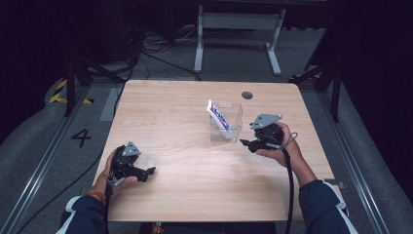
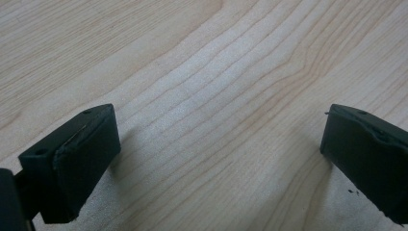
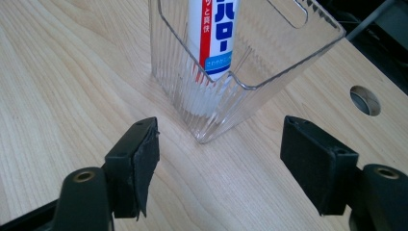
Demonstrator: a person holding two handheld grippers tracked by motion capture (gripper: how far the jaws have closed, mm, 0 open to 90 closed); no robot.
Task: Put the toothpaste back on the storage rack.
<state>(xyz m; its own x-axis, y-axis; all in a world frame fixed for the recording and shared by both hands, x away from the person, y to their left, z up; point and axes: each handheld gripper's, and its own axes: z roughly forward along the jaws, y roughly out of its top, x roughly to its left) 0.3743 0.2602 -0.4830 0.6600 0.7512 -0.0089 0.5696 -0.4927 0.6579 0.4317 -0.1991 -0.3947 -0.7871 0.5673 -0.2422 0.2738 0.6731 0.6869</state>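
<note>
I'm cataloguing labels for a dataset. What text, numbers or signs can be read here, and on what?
"4": painted on the floor left of the table.
"ハロー": blue letters on the tube standing in the clear box, cut off at the top.
Small print on the tube's red stripe and blue band: too blurred to read.

Tube (image 1: 217, 117) upright in bin (image 1: 234, 127), mid-table (image 1: 185, 190).

Clear ribbed plastic container (image 1: 229, 124): upright on table, right of centre. White tube (image 1: 217, 116) with red and blue print: standing inside, cap down, leaning against container's left wall.
</note>
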